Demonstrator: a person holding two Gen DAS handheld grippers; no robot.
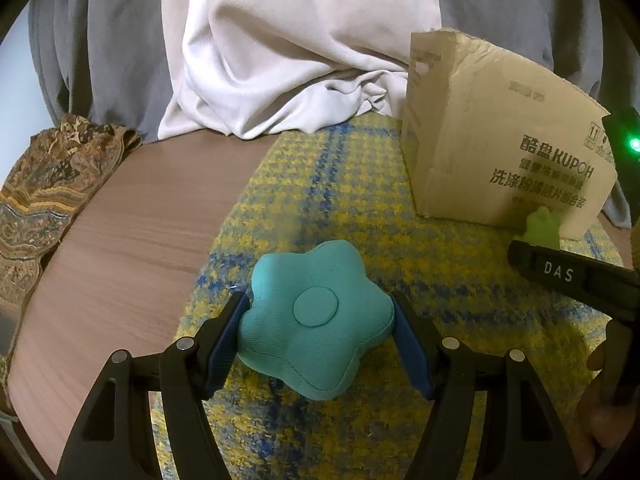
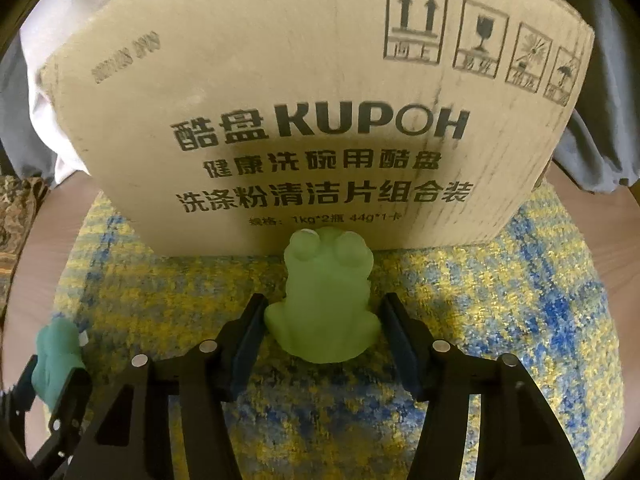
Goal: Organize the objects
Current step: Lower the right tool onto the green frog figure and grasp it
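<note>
Teal flower-shaped cushion [image 1: 316, 324] and pale green frog figure [image 2: 324, 300] are the two things we are sorting, and both sit on the yellow-and-blue woven mat [image 1: 352, 184] that covers part of the wooden tabletop [image 1: 132, 232]. In the left wrist view the cushion lies low in the centre of the frame, between the blue pads of our left gripper [image 1: 320, 332]. Both pads press into its sides, so we judge it is pinched, taken across a narrow waist between petals where soft stuffing gives a firm hold.

In the right wrist view the frog sits at the centre, just in front of the KUPOH cardboard box [image 2: 320, 92], facing away from us toward the box. Our right gripper [image 2: 320, 336] straddles its lower body; the left pad seems to touch its flank, while a sliver of mat shows beside the right pad, so we read the fingers as half closed around the frog and not yet clamped. We judge the box is where both pieces belong, which would explain grasping them side by side.

Both grippers tilt steeply down toward the mat, the left at the lower left of the right view. White and grey cloth [image 1: 288, 60] is heaped behind the box.
</note>
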